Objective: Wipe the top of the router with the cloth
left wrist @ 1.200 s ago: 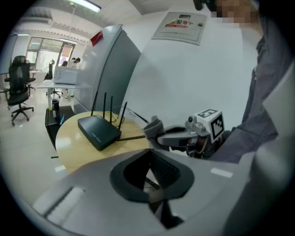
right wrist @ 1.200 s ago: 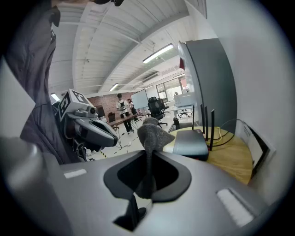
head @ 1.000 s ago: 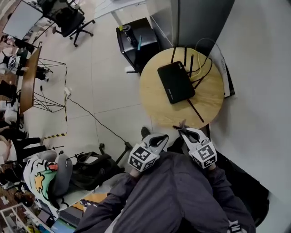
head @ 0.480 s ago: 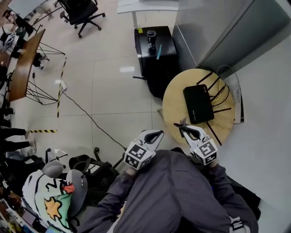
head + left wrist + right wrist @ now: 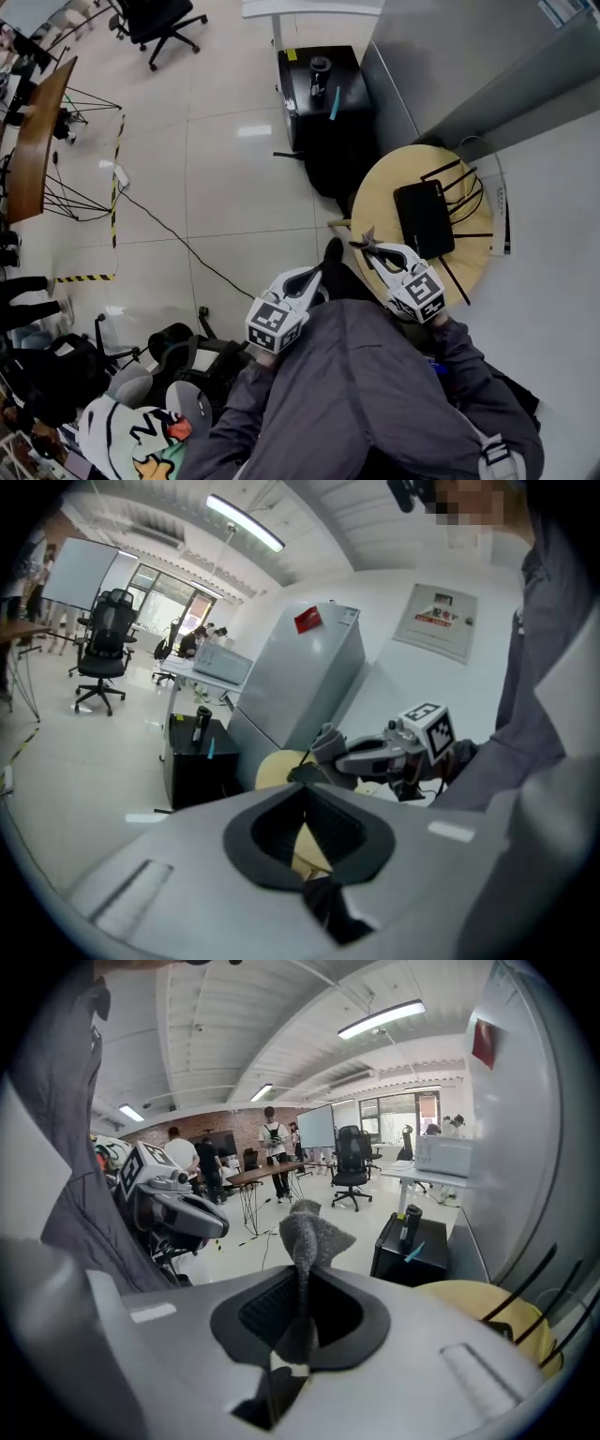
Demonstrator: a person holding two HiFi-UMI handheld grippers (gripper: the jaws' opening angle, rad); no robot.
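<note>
At 2 o'clock on round wooden surface (image 5: 373,208), flat black router (image 5: 424,218) sits unwiped; right claw (image 5: 364,244) pinches soft, limp grey cloth (image 5: 307,1227) mid-fold, left claw (image 5: 322,270) closed, empty.

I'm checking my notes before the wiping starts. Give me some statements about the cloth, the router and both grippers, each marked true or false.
1. The right gripper has its jaws shut on the grey cloth. True.
2. The cloth lies spread on the router. False: it hangs in the right gripper, clear of the router.
3. The router rests on a round wooden table. True.
4. The left gripper grips a router antenna. False: its jaws are together on nothing, off to the table's side.
</note>
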